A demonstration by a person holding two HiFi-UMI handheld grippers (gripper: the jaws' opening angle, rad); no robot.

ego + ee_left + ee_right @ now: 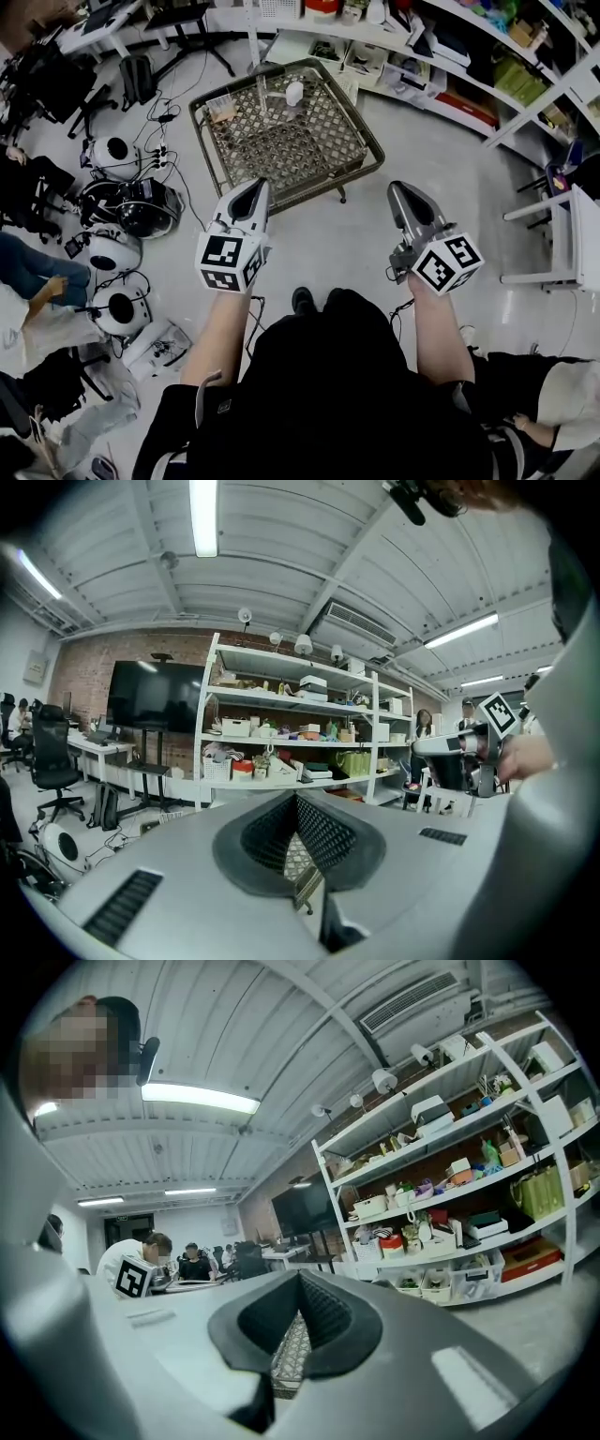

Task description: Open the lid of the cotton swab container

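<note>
A small white container (293,92) stands on the far part of a low table with a lattice top (281,141), ahead of me in the head view. My left gripper (259,186) hovers over the table's near edge, jaws shut with nothing between them. My right gripper (397,188) is held just off the table's right corner, also shut and empty. In the left gripper view the left gripper (298,803) shows its dark pads pressed together, with shelving beyond. The right gripper (300,1285) looks the same in its own view. The container is hidden in both gripper views.
White shelving (450,56) with boxes runs along the back and right. Round white devices (114,248) and cables (164,131) lie on the floor at the left. People sit at the left edge (23,272). A white table (581,234) stands at the right.
</note>
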